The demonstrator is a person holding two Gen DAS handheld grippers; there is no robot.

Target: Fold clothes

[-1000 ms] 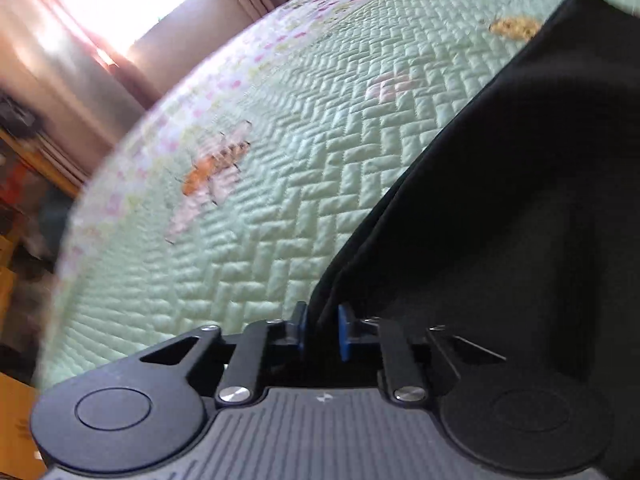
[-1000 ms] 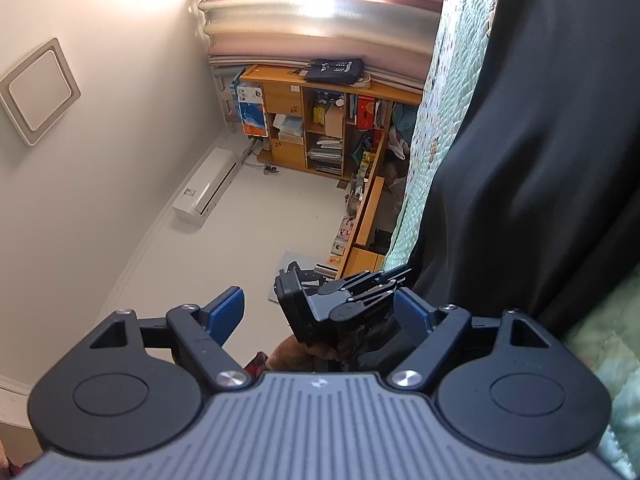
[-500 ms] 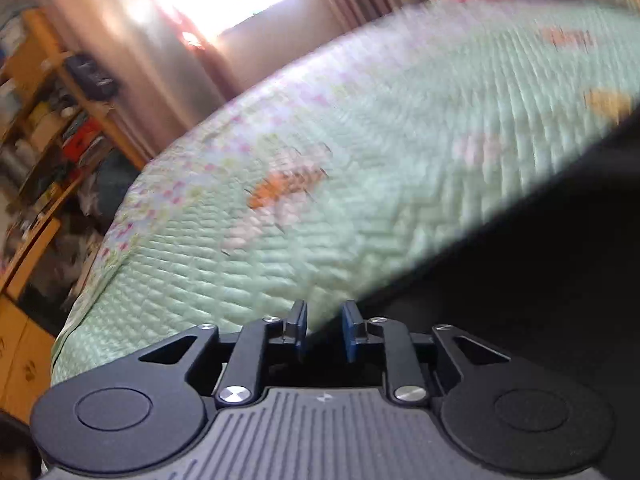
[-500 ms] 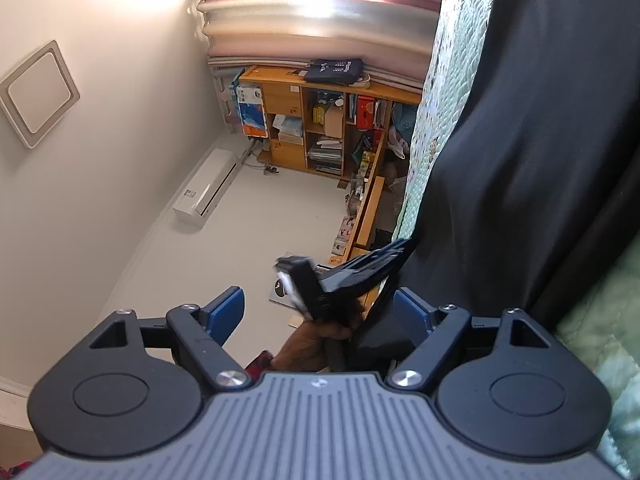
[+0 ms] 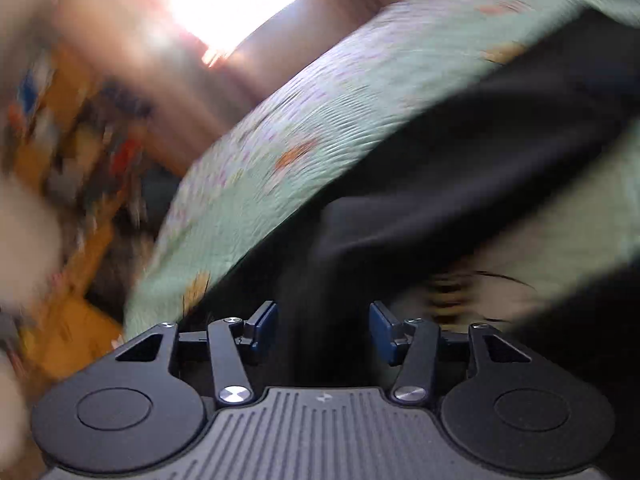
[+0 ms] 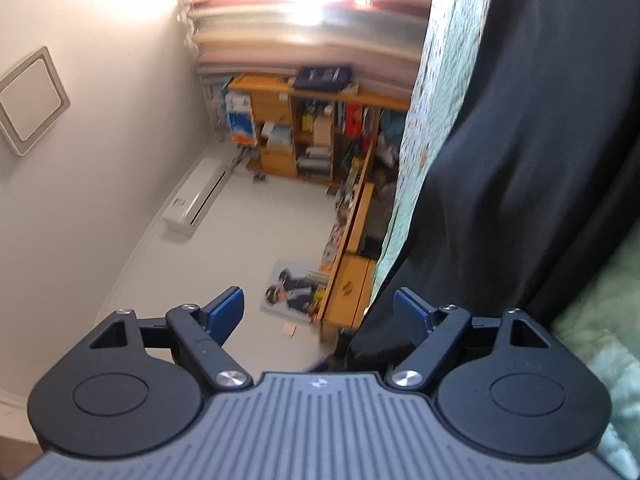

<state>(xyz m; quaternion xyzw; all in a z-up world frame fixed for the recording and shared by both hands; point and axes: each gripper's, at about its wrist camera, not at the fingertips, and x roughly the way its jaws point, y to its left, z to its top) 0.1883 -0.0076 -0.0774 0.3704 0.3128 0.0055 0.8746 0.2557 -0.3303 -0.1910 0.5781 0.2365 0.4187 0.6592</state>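
Observation:
A black garment lies across the green quilted bed cover; the left wrist view is blurred by motion. My left gripper is open, with a fold of the black cloth lying between its blue pads but not clamped. In the right wrist view the same black garment runs along the bed cover. My right gripper is open and empty at the garment's edge, its right pad against the cloth.
Beyond the bed edge stand a wooden bookshelf packed with books, a low wooden cabinet, a white wall unit and a bright window with curtains. A poster lies on the pale surface.
My left gripper has opened and let go of the black cloth while swinging fast. It has left the right wrist view. My right gripper has stayed open in place.

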